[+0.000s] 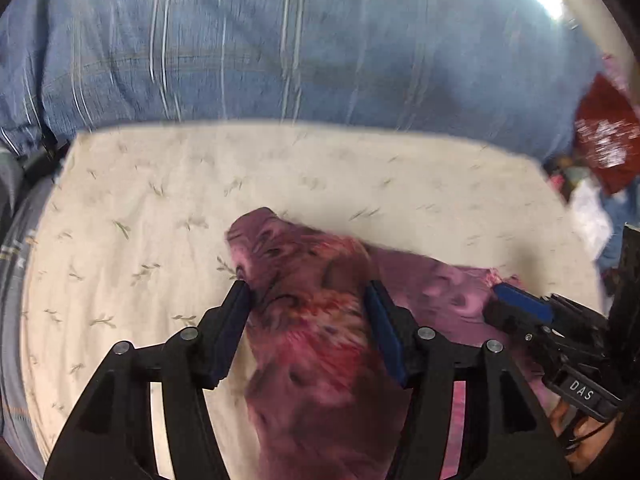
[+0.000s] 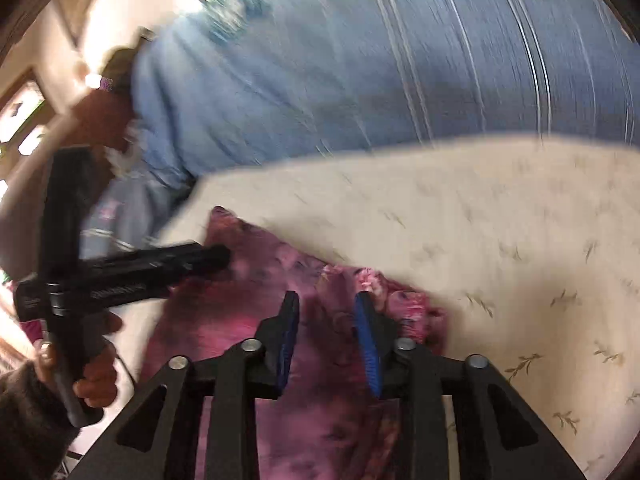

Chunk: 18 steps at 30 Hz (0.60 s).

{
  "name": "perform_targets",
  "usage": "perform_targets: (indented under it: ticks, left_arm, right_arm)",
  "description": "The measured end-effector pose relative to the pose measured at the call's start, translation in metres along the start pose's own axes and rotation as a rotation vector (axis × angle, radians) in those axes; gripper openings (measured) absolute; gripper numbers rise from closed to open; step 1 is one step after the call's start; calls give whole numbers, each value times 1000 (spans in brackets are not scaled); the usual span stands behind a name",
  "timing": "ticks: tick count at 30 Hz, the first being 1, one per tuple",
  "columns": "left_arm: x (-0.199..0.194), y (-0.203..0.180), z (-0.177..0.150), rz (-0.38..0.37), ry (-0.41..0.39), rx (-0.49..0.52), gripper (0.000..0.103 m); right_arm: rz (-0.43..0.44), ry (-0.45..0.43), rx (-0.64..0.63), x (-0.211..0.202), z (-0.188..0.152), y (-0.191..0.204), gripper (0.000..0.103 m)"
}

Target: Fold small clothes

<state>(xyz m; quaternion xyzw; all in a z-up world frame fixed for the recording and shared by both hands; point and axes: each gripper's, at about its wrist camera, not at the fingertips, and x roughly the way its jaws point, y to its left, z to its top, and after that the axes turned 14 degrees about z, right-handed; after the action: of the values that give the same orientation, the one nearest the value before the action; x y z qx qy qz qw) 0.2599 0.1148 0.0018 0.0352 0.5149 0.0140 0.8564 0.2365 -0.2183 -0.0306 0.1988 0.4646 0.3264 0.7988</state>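
While we are working over the cream leaf-print sheet (image 1: 160,208), our left gripper (image 1: 308,292) is standing open astride the purple garment (image 1: 312,320); at three o'clock, our right gripper (image 2: 326,300) is standing narrowly parted over its far edge, gripping nothing.

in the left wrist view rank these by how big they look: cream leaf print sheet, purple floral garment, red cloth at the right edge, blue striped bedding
1. blue striped bedding and cream leaf print sheet: alike, not ranked apart
2. purple floral garment, enlarged by nearness to the camera
3. red cloth, smallest, partly cut off at the edge
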Motion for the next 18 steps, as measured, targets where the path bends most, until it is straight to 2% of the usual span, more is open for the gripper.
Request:
perform_targets:
  ticks: [1, 4, 5, 6, 8, 10, 12, 13, 14, 15, 16, 18]
  left_arm:
    - [10, 2, -3, -7, 26, -7, 59]
    - [8, 11, 1, -56, 7, -38, 62]
    - [1, 16, 3, -81, 6, -43, 61]
    - [-7, 20, 2, -96, -3, -45, 61]
    - [-32, 26, -10, -127, -46, -16, 61]
    - [-56, 24, -35, -111, -99, 43, 62]
    - [-65, 17, -59, -111, -117, 87, 63]
    - [-64, 13, -73, -96, -116, 102, 65]
    - [-56, 7, -84, -73, -97, 119, 68]
    - [-46, 1, -92, -62, -65, 130, 69]
    - [-39, -1, -96, -61, -43, 117, 71]
    - [-48, 5, -98, -74, -36, 66, 70]
  right_arm:
    - [12, 4, 16, 5, -3, -9, 18]
    - [70, -30, 73, -4, 0, -20, 14]
    - [74, -46, 80, -13, 2, -17, 16]
    - [89, -56, 69, -22, 0, -12, 22]
    - [142, -52, 28, -40, -4, 0, 22]
    - [166, -36, -17, -53, -17, 12, 23]
    - [159, -4, -38, -55, -35, 18, 29]
    - [115, 35, -33, -47, -47, 16, 29]
    - [74, 68, -29, -38, -55, 14, 28]
    - [65, 64, -32, -34, -61, 13, 28]
    - [60, 29, -35, -37, -63, 15, 28]
    - [32, 48, -1, -42, -58, 20, 30]
